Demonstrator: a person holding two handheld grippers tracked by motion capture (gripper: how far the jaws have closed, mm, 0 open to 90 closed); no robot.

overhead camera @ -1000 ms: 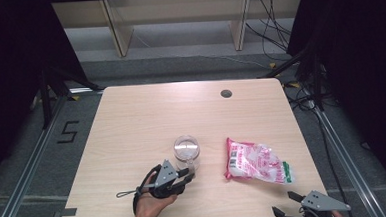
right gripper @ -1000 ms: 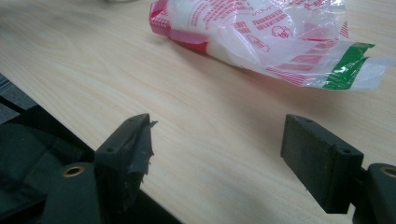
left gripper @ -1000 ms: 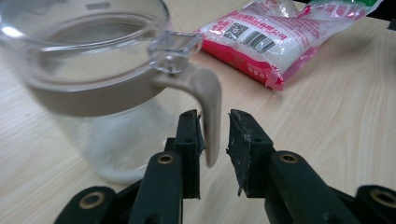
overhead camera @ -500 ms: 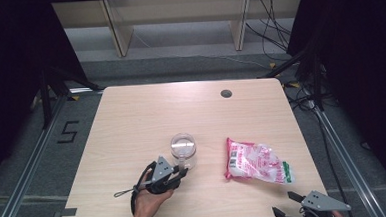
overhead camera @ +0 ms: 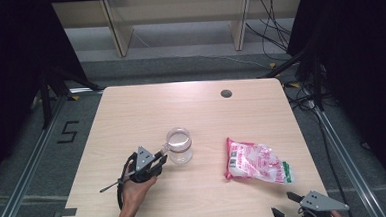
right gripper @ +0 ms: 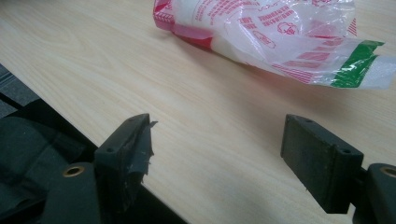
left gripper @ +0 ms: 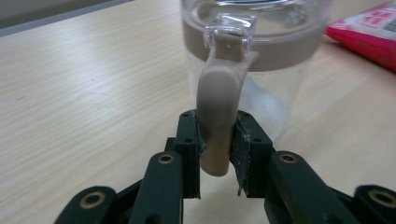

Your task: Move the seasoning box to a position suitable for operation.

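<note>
While upright, clear jug's (left gripper: 252, 56) handle (left gripper: 218, 112) sits clamped in left gripper (left gripper: 217, 140).

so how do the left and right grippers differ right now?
Grip: the left gripper is clamped on the beige handle of the clear cup; the right gripper holds nothing, jaws wide apart.
Place: the left gripper sits mid-table beside the cup; the right gripper hangs at the table's near right edge, short of the red-and-white plastic bag.
Both are hand-held with black jaws.
</note>
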